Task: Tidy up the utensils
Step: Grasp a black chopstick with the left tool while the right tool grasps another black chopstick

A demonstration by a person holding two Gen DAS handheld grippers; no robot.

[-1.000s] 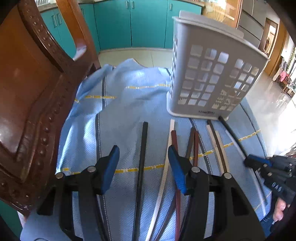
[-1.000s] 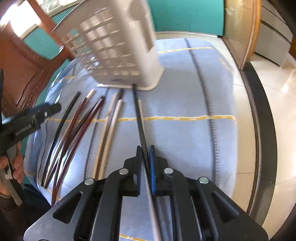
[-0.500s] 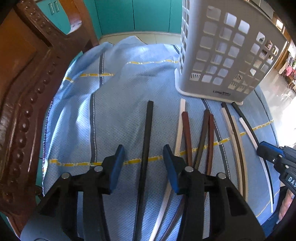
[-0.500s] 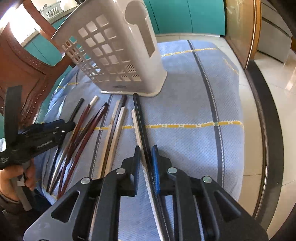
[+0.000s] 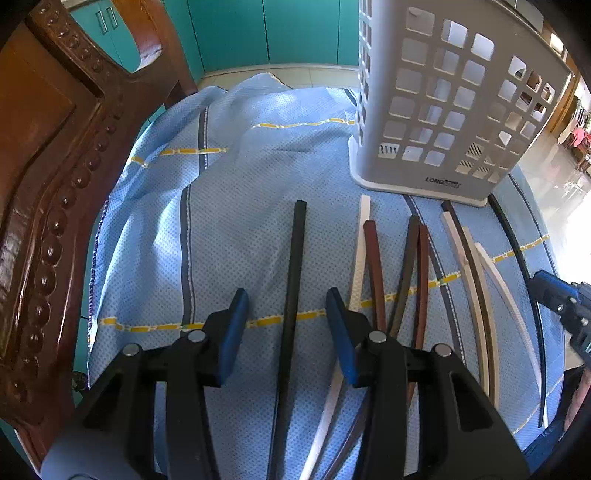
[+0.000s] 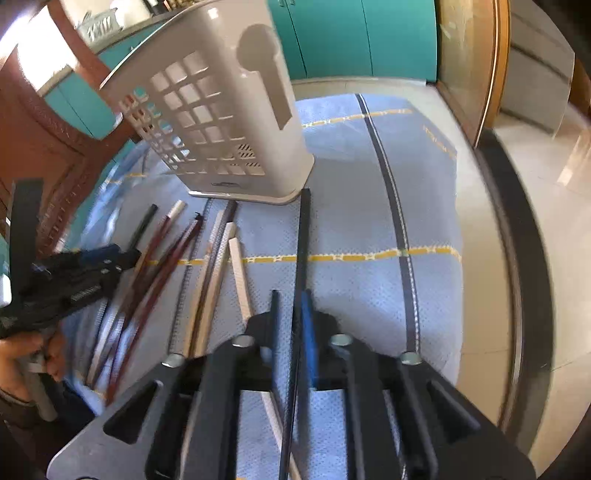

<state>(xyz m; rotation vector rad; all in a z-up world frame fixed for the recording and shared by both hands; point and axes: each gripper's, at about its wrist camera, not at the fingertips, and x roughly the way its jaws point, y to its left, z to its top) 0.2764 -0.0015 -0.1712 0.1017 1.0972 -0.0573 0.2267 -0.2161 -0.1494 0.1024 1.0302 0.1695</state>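
Several chopsticks, black, white, brown and beige, lie in a row on the blue cloth (image 5: pixel 229 221). My left gripper (image 5: pixel 286 314) is open, its jaws on either side of a black chopstick (image 5: pixel 295 266) that lies flat. My right gripper (image 6: pixel 291 306) is shut on another black chopstick (image 6: pixel 303 236), whose far end points at the base of the grey perforated utensil basket (image 6: pixel 236 122). The basket stands upright at the back right in the left wrist view (image 5: pixel 454 99). The right gripper shows at the right edge of the left wrist view (image 5: pixel 561 299).
A carved wooden chair (image 5: pixel 48 177) stands close on the left of the cloth. Teal cabinets (image 5: pixel 280 29) line the back. The table's dark rim (image 6: pixel 517 258) and the tiled floor lie to the right. The other chopsticks (image 6: pixel 173 273) lie between the two grippers.
My left gripper has moved forward and down over the black chopstick, still open. My right gripper has lifted its black chopstick a little and shifted it right, away from the white one.
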